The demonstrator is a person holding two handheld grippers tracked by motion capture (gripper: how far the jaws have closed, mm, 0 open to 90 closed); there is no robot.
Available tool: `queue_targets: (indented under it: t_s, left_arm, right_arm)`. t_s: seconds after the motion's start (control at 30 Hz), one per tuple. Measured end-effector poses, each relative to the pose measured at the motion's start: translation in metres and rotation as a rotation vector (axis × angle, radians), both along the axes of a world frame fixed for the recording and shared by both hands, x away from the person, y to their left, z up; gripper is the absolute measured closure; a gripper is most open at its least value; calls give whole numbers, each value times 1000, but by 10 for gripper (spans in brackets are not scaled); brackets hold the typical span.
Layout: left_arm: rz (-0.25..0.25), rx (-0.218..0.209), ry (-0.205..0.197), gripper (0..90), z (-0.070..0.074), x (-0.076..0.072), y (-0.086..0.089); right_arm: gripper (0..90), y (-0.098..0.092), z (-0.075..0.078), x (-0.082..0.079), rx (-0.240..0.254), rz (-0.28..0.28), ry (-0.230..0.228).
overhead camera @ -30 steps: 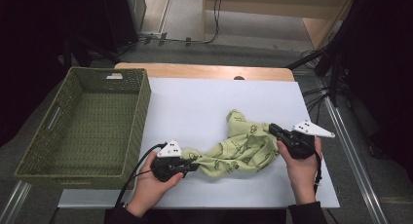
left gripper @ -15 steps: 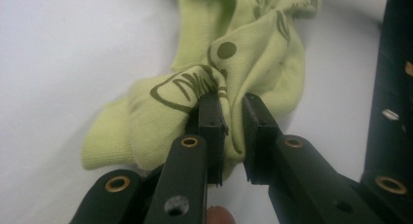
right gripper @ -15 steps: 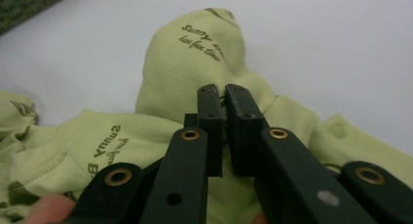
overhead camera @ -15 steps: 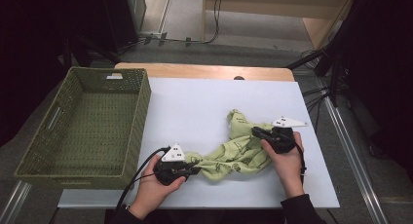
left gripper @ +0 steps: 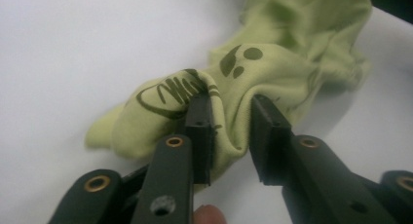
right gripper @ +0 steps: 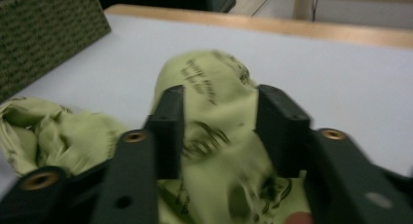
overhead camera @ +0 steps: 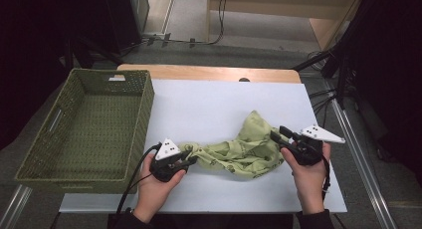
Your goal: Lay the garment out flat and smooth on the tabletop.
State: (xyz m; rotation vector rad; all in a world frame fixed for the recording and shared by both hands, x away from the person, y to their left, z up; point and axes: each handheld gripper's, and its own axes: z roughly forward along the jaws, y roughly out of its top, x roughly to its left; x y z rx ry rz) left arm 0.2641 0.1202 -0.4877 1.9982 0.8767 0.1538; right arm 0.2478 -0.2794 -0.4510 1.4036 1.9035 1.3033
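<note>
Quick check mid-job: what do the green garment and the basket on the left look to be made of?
The green garment looks like soft matte knit fabric, probably cotton jersey: it crumples in loose folds and carries dark printed graphics. The basket looks woven, perhaps paper cord or dyed fibre: olive, matte, with a tight ribbed weave; exact fibre unclear.

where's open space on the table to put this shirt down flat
The white table top is bare between the basket and the shirt, and along the far wooden edge. The near strip is crowded: the shirt stretches between the left gripper and right gripper. The basket floor is bare too.
</note>
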Motion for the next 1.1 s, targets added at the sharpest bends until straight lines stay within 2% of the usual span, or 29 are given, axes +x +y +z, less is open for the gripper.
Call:
queue_targets:
  t_s: [0.07, 0.17, 0.23, 0.3, 0.37, 0.47, 0.57, 0.67, 0.77, 0.87, 0.97, 1.03, 1.1]
  left_arm:
    - [-1, -18, 10, 631, -2, 1, 2]
    - [-20, -42, 10, 585, 0, 2, 1]
    - [-35, -18, 9, 617, -1, 2, -1]
    - [-48, 1, 16, 705, -4, 1, -3]
    - [-53, 16, 14, 741, -5, 0, -4]
    - [-54, 19, 16, 755, -4, 0, -4]
    - [-64, 21, 17, 759, -3, -1, -4]
    - [-63, 15, 16, 759, -2, -1, -3]
    - [-57, -5, 10, 725, 2, 0, 1]
    - [-52, -45, -5, 605, 11, -1, 5]
    - [-57, -88, -13, 467, 18, -2, 5]
    - [-52, -94, -23, 436, 22, -4, 5]
    - [-51, -101, -22, 429, 23, -4, 4]
  right_arm:
    - [407, -5, -13, 2, -32, -23, 19]
    - [339, -17, -28, 5, -30, -29, 68]
    - [332, -18, -39, 7, -37, -2, 112]
    - [334, -12, -52, 8, -38, 54, 159]
    - [376, -3, -61, 8, -53, 85, 189]
    - [548, 9, -67, 3, -69, 104, 210]
    - [673, 13, -67, -5, -95, 89, 201]
    - [702, 16, -63, -14, -105, 80, 203]
    - [706, 20, -58, -29, -85, 60, 197]
    - [703, 25, -50, -51, -68, 27, 174]
    - [691, 29, -45, -72, -47, 19, 153]
    - [634, 33, -42, -84, -40, 52, 148]
    - [542, 36, -39, -91, -55, 84, 128]
